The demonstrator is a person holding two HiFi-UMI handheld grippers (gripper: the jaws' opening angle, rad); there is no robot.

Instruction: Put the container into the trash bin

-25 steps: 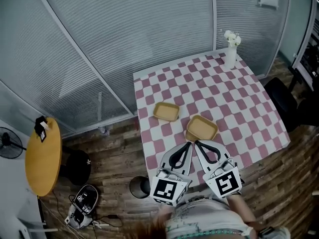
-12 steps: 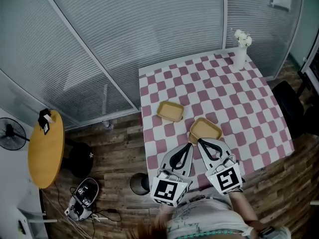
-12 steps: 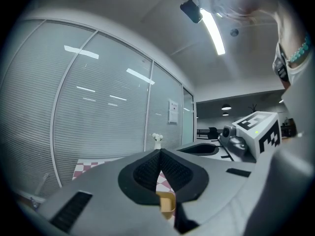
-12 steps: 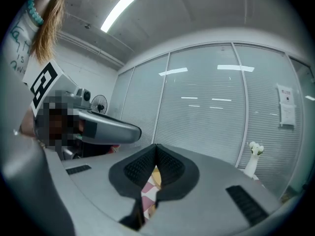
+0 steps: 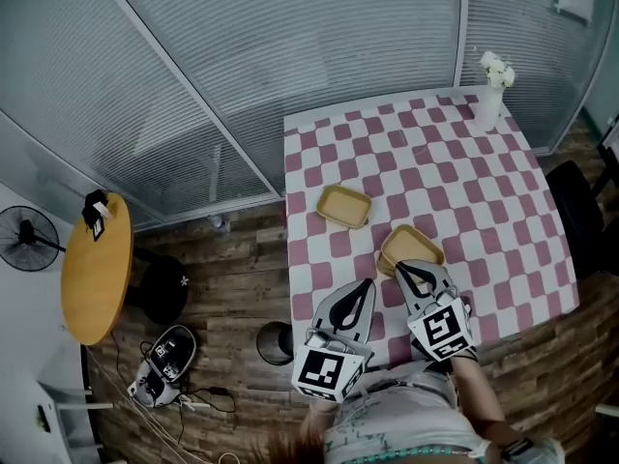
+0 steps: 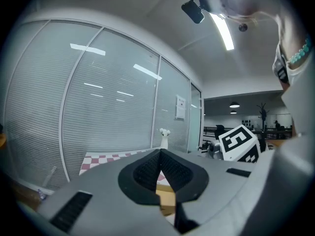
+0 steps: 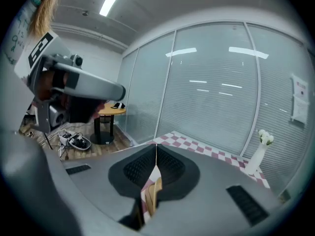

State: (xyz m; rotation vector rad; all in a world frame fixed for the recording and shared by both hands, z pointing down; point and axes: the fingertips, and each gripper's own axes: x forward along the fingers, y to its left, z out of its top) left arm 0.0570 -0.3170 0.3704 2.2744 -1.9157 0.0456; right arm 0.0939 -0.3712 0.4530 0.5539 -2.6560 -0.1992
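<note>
We are looking down on a table (image 5: 464, 177) under a pink-and-white check cloth, standing against a glass wall with blinds. Two tan containers are lying on it. The nearer container (image 5: 416, 246) is sitting close to the person's edge of the table. A second container (image 5: 344, 206) is lying further in and to the left, apart from the first. The right gripper (image 5: 398, 266) is reaching in over the near edge with its jaws clenched on nothing. Its tips are sitting right at the front-left rim of the nearer container, and we are not able to tell whether they are touching it. In its own view the right gripper (image 7: 156, 149) is showing its pads meeting at the tip, and the nearer container (image 7: 153, 193) is showing tan through the gap below them. The left gripper (image 5: 367, 283) is hanging just beside it over the near-left part of the table. Its own view is showing the left gripper (image 6: 160, 154) likewise pressed together and empty. The trash bin (image 5: 275, 343), dark and round, is standing on the wooden floor just left of the table's near corner, next to the left gripper's marker cube. At the far right corner a white vase (image 5: 486, 109) is holding white flowers (image 5: 496, 69). Off to the left, a round wooden table (image 5: 97, 269) and a fan (image 5: 27, 245) are standing on the floor.
</note>
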